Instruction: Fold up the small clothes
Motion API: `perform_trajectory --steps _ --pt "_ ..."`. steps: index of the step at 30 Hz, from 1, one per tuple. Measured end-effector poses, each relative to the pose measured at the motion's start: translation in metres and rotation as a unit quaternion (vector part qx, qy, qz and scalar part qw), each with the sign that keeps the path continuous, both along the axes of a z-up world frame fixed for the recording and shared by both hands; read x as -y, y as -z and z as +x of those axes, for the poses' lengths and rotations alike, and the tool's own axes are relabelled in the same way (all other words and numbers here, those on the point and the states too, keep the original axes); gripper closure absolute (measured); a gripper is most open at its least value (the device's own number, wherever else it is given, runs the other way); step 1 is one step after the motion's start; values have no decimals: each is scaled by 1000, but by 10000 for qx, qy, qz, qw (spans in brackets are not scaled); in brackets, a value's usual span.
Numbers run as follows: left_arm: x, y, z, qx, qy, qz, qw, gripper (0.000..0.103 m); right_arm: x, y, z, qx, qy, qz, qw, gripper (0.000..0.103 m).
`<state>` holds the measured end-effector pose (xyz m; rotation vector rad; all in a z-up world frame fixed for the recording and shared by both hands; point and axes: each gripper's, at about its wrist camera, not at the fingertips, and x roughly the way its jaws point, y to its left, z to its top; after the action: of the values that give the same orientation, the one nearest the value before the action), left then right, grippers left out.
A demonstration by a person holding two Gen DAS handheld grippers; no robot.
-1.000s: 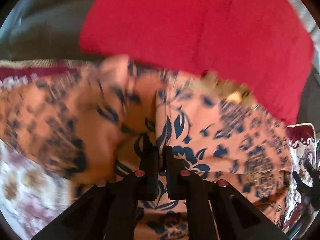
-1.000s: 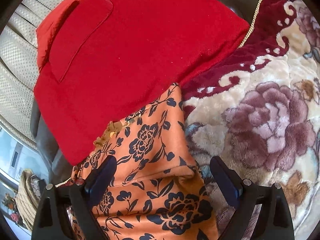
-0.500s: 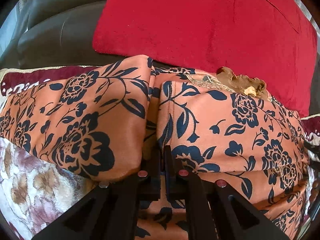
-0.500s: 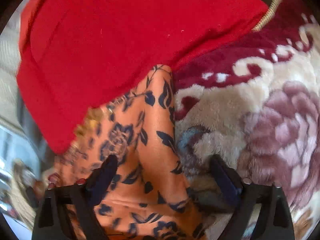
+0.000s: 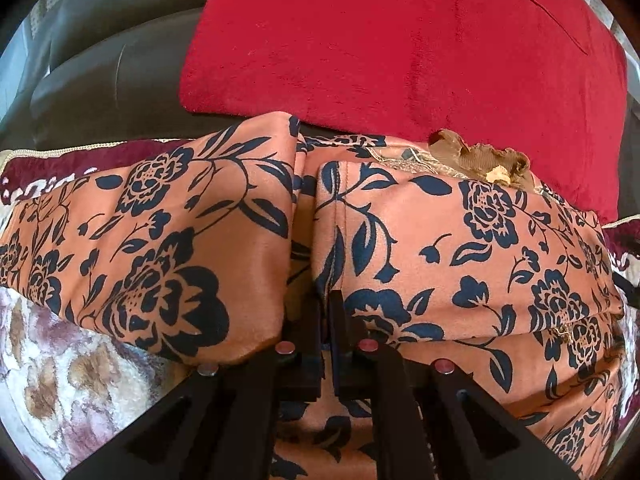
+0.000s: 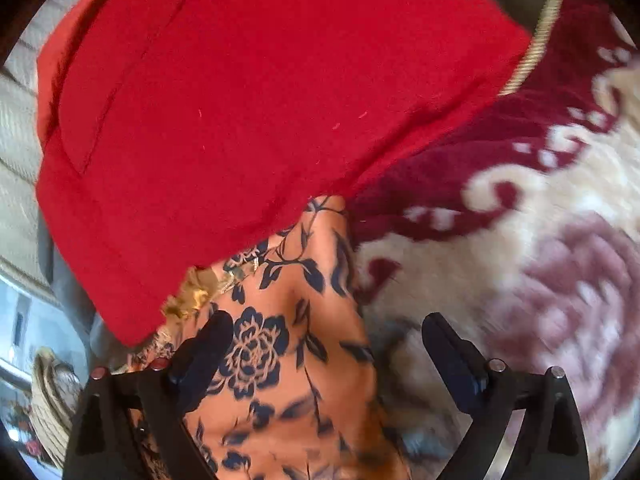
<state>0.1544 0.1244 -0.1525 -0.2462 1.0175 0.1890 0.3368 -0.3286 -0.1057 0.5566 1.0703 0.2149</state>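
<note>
Left hand-held gripper (image 5: 325,312) pinching floral garment (image 5: 440,248) at 12 o'clock; long axis running 9-to-3. Right hand-held gripper (image 6: 326,344) gaping wide, straddling garment end, nearer that edge.

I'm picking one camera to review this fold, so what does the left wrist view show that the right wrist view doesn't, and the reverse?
Only the left wrist view shows the left gripper shut on the orange floral garment, and a dark sofa cushion. Only the right wrist view shows the right gripper, open above the garment's edge, and a beige ribbed cushion. Both show the garment, the red cloth behind it and the floral blanket underneath.
</note>
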Motion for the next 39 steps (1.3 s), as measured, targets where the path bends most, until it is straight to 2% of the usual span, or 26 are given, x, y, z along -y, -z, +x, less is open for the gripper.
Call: perform_trajectory --steps 1,2,4,6,8,11,13,15,17,18,19,21,23,24,25,26,28,30,31,32,33,35,36,37,38,39 --pt "0 0 0 0 9 -18 10000 98 -5 10 10 -184 -109 -68 9997 67" --pt "-1 0 0 3 23 -36 10000 97 -8 17 15 -354 -183 -257 9989 94" --pt "-2 0 1 -5 54 -58 10000 96 -6 14 12 -252 -26 -322 9992 92" --pt "-2 1 1 -6 46 -60 10000 96 -5 4 3 -77 333 -708 9969 90" --pt "-2 1 0 11 21 -47 10000 96 -4 -9 -10 -13 635 -860 9943 78" --pt "-2 -3 -1 74 58 -95 9999 96 -18 -36 -40 341 542 -952 9934 62" --pt "-9 -16 -10 158 80 -515 9985 94 -35 -51 -62 670 220 -734 9948 30" --pt "-20 -35 -26 489 113 -886 9948 83 -60 -59 -86 927 -154 -672 9933 26" --pt "-46 -57 -53 985 -30 -1192 9880 38 -78 -58 -103 974 -394 -555 9929 26" --pt "-61 -62 -66 1222 -190 -1286 9840 33 -81 -56 -110 971 -487 -481 9929 26" --pt "-87 -67 -83 1516 -513 -1388 9773 30 -90 -53 -116 986 -571 -473 9924 26" --pt "-137 -60 -106 1623 -1218 -1607 9659 30 -102 -44 -121 1033 -714 -607 9902 26" --pt "-199 -39 -127 1519 -2198 -2003 9426 30 -107 -31 -122 956 -808 -710 9896 26" --pt "-227 -26 -137 1502 -2642 -2197 9270 31 -109 -24 -121 904 -826 -741 9897 26" --pt "-243 -18 -142 1482 -2875 -2304 9178 32 -106 -19 -117 847 -827 -761 9900 26" --pt "-269 -3 -149 1373 -3205 -2486 9037 32 -105 -13 -117 779 -789 -778 9908 26" --pt "-295 15 -153 1295 -3456 -2712 8890 32 -99 -6 -117 755 -729 -730 9918 26" --pt "-306 22 -153 1297 -3535 -2833 8820 42 -96 -1 -118 814 -743 -708 9914 26" --pt "-309 24 -151 1269 -3576 -2831 8808 53 -96 1 -119 847 -763 -701 9910 26" --pt "-311 24 -150 1225 -3612 -2795 8812 79 -96 2 -121 871 -773 -698 9907 26" --pt "-315 25 -147 1083 -3664 -2696 8839 97 -97 4 -120 891 -777 -692 9906 26" --pt "-317 23 -144 961 -3707 -2611 8861 99 -96 5 -120 924 -743 -637 9909 26" --pt "-314 15 -141 959 -3661 -2417 8935 99 -94 4 -122 946 -723 -607 9910 26" --pt "-305 -4 -136 1050 -3512 -2021 9082 99 -94 5 -123 975 -714 -589 9909 25" --pt "-298 -17 -134 1133 -3390 -1780 9168 100 -93 6 -124 1022 -715 -573 9905 25" --pt "-281 -47 -126 1347 -3110 -1403 9303 100 -93 6 -125 1051 -707 -554 9904 25"
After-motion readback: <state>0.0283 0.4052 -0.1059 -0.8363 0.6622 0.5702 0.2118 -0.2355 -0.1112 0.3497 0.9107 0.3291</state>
